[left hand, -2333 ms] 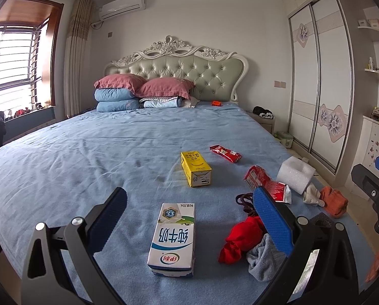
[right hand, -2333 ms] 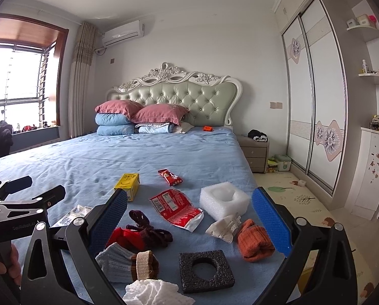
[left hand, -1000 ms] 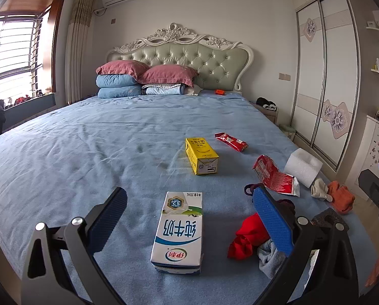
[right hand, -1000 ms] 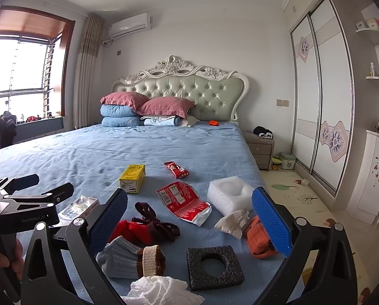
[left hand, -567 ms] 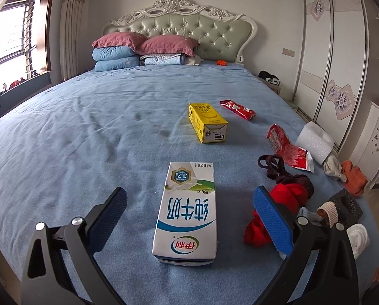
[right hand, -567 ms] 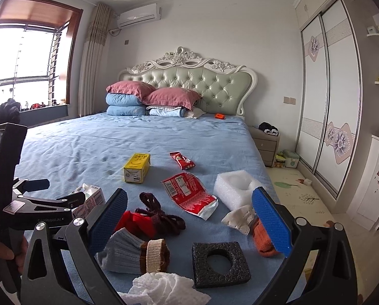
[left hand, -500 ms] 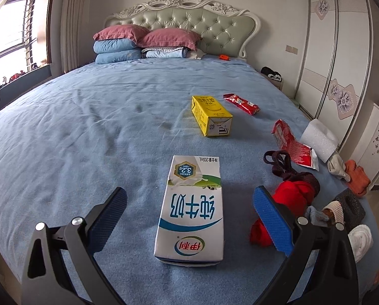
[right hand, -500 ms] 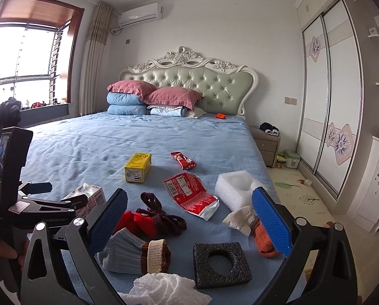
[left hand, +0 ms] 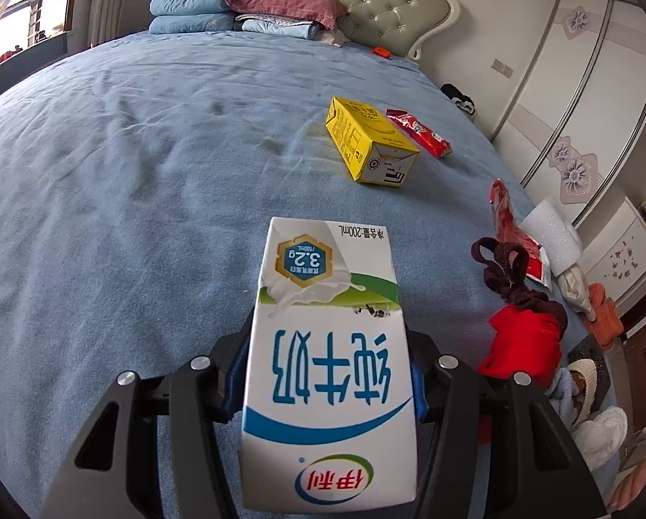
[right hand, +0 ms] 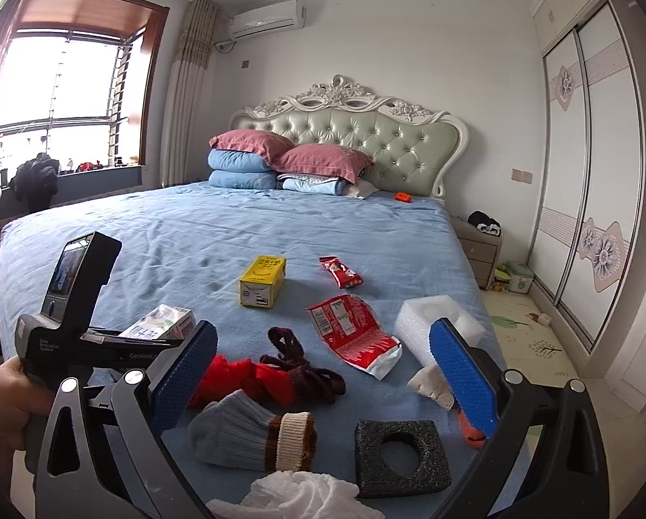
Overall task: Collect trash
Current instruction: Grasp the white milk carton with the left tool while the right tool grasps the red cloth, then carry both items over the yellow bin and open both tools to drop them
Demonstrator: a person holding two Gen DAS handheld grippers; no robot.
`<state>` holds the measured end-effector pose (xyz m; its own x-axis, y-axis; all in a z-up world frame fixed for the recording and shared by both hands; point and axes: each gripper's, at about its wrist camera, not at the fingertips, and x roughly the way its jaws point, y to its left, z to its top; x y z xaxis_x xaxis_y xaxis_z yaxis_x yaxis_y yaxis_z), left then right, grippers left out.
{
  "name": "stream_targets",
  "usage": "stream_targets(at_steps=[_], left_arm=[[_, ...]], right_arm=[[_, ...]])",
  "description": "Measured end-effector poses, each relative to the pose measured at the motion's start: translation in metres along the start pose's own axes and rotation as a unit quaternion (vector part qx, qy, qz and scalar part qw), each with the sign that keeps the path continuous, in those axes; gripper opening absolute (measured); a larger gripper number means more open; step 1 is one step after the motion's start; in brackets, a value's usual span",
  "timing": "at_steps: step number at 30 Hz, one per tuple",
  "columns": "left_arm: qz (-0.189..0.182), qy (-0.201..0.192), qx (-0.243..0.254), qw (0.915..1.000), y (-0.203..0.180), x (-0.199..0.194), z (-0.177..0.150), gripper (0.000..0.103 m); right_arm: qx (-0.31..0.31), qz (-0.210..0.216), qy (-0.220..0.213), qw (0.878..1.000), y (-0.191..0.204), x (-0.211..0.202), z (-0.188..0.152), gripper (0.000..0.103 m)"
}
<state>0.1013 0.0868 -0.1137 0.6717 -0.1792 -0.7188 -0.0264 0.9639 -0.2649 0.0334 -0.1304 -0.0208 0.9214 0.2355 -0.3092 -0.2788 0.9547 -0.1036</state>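
- Lying flat on the blue bed cover [left hand: 149, 173]: white milk carton [left hand: 329, 346], near the foot edge, print upside down to the left wrist camera.
- Beyond it, well apart: yellow carton [left hand: 368, 145] on its side, with a red snack wrapper [left hand: 418, 132] just beside.
- To the right of the milk carton: red cloth [left hand: 524, 344] tangled with a dark maroon sock [left hand: 506, 274]; further right a torn red packet [right hand: 353, 335], white foam block [right hand: 437, 318] and black foam ring [right hand: 398, 456].
- Nearest the right wrist camera: grey-blue sock with brown cuff [right hand: 249, 434] and crumpled white tissue [right hand: 297, 495].
- Nothing lying between the milk carton and the left gripper [left hand: 325, 378].
- Left gripper angled down at the bed, jaws closing, blue pads against both long sides of the carton.
- Gripped at its handle by a hand [right hand: 2, 411], low at the left of the right wrist view.
- Right gripper [right hand: 323, 372] raised above the clothes pile, fingers wide apart, nothing between them.
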Motion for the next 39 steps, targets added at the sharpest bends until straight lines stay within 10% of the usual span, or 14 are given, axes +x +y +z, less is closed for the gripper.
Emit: stream_targets(at_steps=[8, 16, 21, 33, 39], left_arm=[[-0.013, -0.037, -0.007, 0.9992, 0.015, -0.034, -0.003, 0.056], [-0.028, -0.059, -0.017, 0.9977, 0.025, -0.057, -0.005, 0.056], [-0.037, -0.059, -0.012, 0.9975, 0.022, -0.06, -0.006, 0.056], [-0.058, -0.11, 0.031, 0.9918, -0.023, -0.107, 0.006, 0.056], [-0.126, -0.104, 0.083, 0.9831, -0.096, -0.113, 0.008, 0.056]], right_arm=[[-0.053, 0.09, 0.081, 0.991, 0.043, 0.039, 0.001, 0.094], [-0.059, 0.097, 0.182, 0.977, 0.063, 0.085, -0.003, 0.069], [-0.043, 0.12, 0.246, 0.961, 0.063, 0.106, -0.015, 0.035], [0.058, 0.148, 0.077, 0.984, 0.003, 0.034, 0.036, 0.03], [0.111, 0.074, 0.009, 0.991, -0.088, -0.035, 0.033, 0.03]])
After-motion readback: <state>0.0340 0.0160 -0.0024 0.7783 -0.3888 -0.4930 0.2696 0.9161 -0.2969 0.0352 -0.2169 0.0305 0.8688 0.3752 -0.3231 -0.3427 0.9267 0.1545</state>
